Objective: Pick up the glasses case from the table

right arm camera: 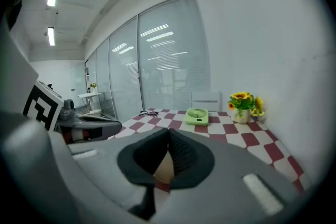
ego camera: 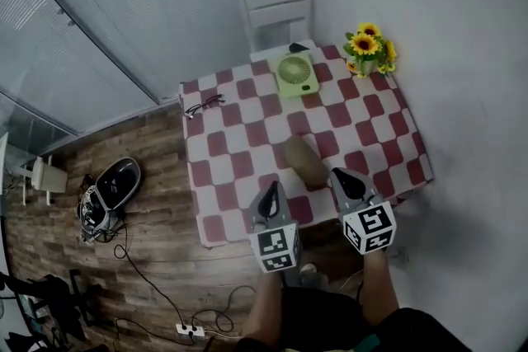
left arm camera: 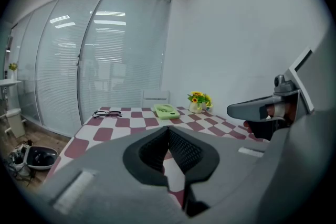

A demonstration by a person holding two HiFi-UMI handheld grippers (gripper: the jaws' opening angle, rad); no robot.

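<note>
The glasses case [ego camera: 304, 160] is a tan oval pouch lying near the front of the red-and-white checked table [ego camera: 371, 128]. My left gripper [ego camera: 270, 194] hovers over the table's front edge, just left of and nearer than the case, jaws shut and empty. My right gripper [ego camera: 343, 177] is just right of the case, also shut and empty. In the right gripper view the case [right arm camera: 164, 169] shows through the hollow below the closed tips of the right gripper [right arm camera: 169, 132]. The left gripper [left arm camera: 168, 131] sees only tablecloth through its hollow.
A pair of black glasses [ego camera: 204, 105] lies at the table's far left corner. A green fan [ego camera: 295, 75] and a pot of sunflowers [ego camera: 370, 50] stand at the far edge, with a white chair [ego camera: 276, 11] behind. A helmet-like object [ego camera: 111, 189] and cables lie on the wooden floor at the left.
</note>
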